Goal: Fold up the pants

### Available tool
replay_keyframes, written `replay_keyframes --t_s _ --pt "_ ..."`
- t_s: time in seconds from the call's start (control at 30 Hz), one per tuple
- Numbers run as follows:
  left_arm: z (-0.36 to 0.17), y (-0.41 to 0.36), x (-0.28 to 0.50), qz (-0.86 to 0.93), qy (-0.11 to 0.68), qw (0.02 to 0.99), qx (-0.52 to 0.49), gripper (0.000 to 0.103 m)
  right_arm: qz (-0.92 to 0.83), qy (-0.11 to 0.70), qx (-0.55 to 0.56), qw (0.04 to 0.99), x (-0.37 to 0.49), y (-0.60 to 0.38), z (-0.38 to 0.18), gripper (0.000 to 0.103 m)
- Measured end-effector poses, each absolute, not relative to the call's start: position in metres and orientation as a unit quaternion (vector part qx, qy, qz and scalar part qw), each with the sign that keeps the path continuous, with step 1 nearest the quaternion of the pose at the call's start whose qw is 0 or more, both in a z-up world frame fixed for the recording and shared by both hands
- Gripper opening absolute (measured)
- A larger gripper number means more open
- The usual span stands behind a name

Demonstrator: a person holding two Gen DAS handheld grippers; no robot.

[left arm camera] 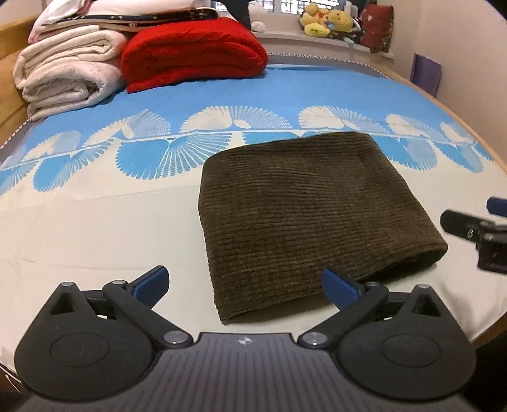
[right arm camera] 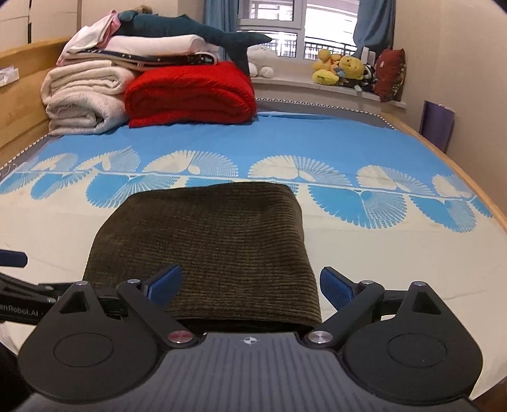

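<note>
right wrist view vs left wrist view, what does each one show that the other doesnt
Only the right wrist view shows the whole dark blue shark plush atop the linen stack, and the window. Only the left wrist view shows the pants' near left corner. Both show the folded brown pants, red blanket, yellow plush toys, and both grippers open: left gripper, right gripper.

The left gripper (left arm camera: 244,286) and the right gripper (right arm camera: 250,286) are held low and level, side by side, each with jaws spread wide and apparently empty.
</note>
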State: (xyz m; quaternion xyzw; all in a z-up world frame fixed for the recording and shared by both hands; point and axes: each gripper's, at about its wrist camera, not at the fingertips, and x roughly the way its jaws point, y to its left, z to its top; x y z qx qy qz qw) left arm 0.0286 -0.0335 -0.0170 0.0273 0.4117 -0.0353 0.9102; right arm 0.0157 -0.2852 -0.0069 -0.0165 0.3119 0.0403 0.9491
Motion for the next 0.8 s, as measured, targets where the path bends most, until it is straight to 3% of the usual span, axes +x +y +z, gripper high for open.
replay_keyframes --t_s 0.27,0.6,0.8 --pt "-0.021 -0.028 0.035 -0.040 0.427 0.903 0.008 0.103 0.039 0.317 -0.028 0.947 0.021 -0.281 -0.012 0.095" --pt "-0.013 -0.032 0.030 -0.025 0.393 0.919 0.027 0.103 0.040 0.314 -0.045 0.947 0.022 -0.273 -0.013 0.095" --pt "-0.016 -0.026 0.035 -0.037 0.425 0.904 0.000 0.103 0.038 0.312 -0.049 0.948 0.022 -0.273 -0.013 0.095"
